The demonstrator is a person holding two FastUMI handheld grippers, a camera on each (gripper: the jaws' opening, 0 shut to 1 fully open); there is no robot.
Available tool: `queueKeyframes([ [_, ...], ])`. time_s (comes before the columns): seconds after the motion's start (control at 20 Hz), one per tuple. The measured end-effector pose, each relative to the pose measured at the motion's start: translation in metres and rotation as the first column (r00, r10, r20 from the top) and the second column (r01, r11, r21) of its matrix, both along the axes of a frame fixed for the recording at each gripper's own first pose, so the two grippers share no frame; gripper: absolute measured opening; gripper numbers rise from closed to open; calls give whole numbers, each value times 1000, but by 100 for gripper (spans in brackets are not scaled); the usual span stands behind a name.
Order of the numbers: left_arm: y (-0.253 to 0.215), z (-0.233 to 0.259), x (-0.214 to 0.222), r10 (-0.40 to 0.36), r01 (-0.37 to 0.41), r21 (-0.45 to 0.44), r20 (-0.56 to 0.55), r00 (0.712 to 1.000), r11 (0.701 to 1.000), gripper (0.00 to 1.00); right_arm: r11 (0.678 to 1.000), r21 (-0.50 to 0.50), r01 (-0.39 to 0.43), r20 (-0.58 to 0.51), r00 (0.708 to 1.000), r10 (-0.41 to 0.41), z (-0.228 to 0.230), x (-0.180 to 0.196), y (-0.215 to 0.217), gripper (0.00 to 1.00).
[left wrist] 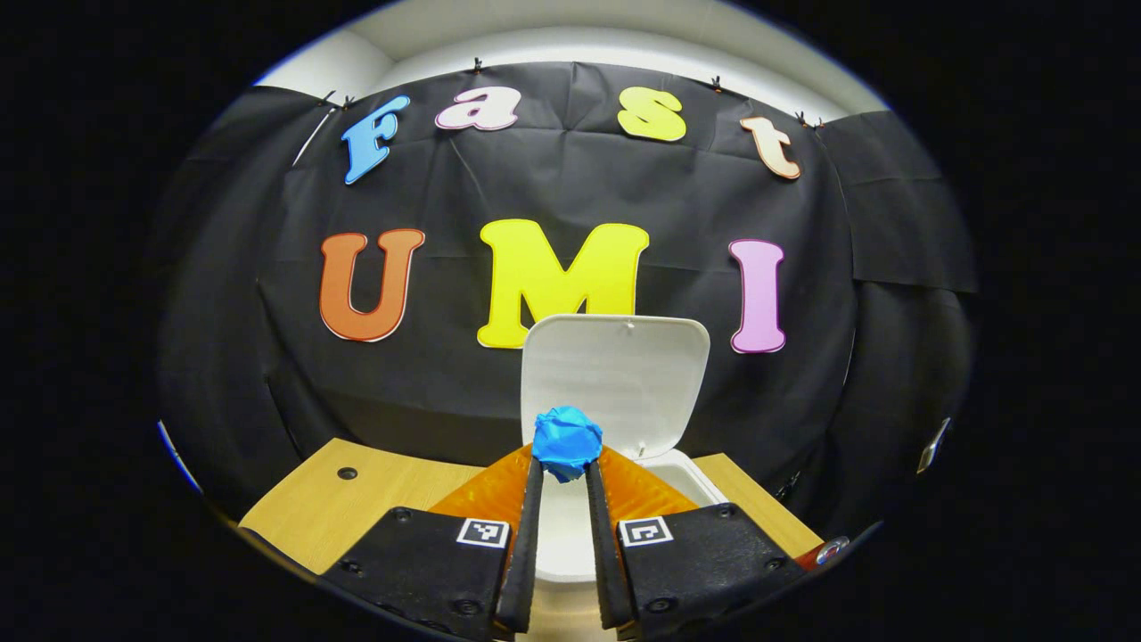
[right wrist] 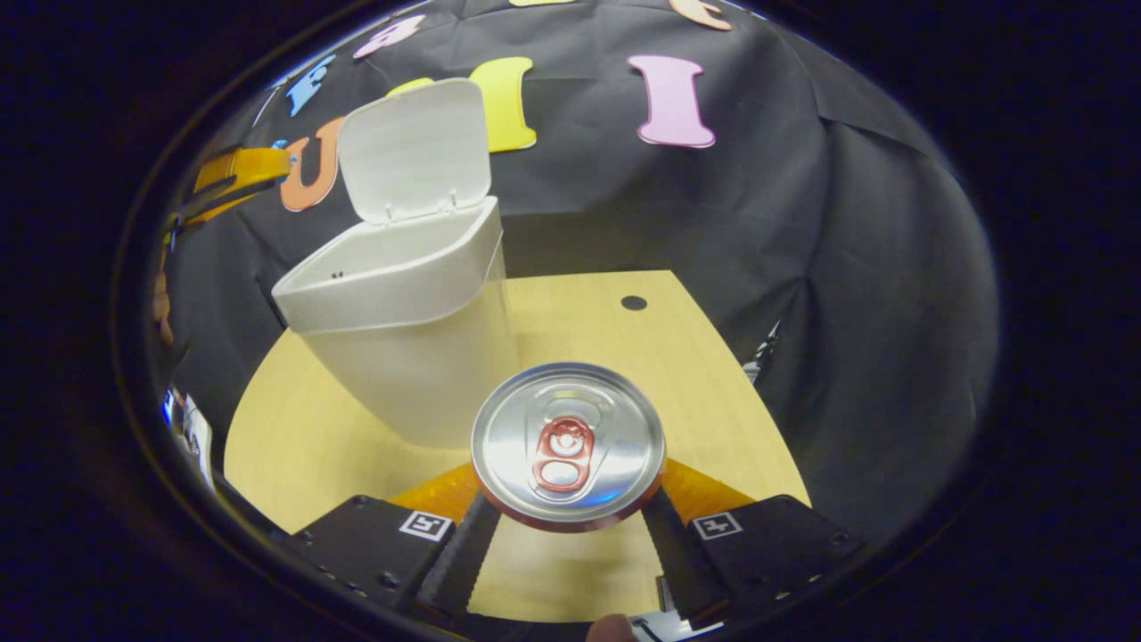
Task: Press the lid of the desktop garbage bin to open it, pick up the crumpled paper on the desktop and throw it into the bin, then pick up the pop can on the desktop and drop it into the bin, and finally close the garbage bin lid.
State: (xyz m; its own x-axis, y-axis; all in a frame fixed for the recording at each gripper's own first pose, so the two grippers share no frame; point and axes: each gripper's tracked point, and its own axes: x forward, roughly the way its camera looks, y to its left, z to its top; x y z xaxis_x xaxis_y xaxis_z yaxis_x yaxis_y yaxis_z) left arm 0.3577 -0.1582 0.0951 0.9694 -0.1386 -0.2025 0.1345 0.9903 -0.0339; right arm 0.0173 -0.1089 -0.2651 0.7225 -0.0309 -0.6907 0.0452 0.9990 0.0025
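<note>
Paper ball (left wrist: 567, 441), blue and crumpled, is pinched between the two fingers of the left claw (left wrist: 565, 465), held up right over the open mouth of the white desktop bin (left wrist: 686, 477), so it's in the air and not on the tabletop (left wrist: 357, 499). In the left gripper view the bin's lid (left wrist: 615, 379) stands flipped up behind the ball, pretty much upright against the black cloth wall (left wrist: 463, 374). Bin itself sits on the light wood tabletop, and there's a small dark round hole (left wrist: 347, 473) in the wood off to the left. Over in the right gripper view, the pop can (right wrist: 568, 444) is standing upright, silver top with a red pull tab facing the camera, and it sits between the fingers of the right claw (right wrist: 570, 526). The fingers are spread to either side of the can and look like they're right at its sides, but I honestly can't tell if both are actually pressing on it. Same view shows the bin (right wrist: 401, 321) just behind and left of the can, lid (right wrist: 414, 147) up, and the left claw's orange body (right wrist: 236, 174) poking in at the far left edge above the bin.
</note>
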Motion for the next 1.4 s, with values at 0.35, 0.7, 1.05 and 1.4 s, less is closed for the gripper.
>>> queueKeyframes([
  [0.35, -15, -19, 28, -29, 29, 3, -49, 998, 1000, 41, 999, 25, 31, 7, 999, -31, 5, 19, -14, 82],
  [0.7, -7, -24, 30, -5, 6, 15, -71, 997, 1000, 94, 1000, 17, 14, 16, 1000, -14, 9, 25, -11, 82],
  [1.05, 12, -19, 15, 24, -24, 3, -69, 997, 1000, 97, 1000, -1, -24, 42, 999, 24, 25, 24, 0, 82],
  [1.4, 47, -21, -16, 66, -66, -1, -78, 995, 998, 97, 995, -32, -92, 88, 992, 94, 75, 30, 18, 82],
])
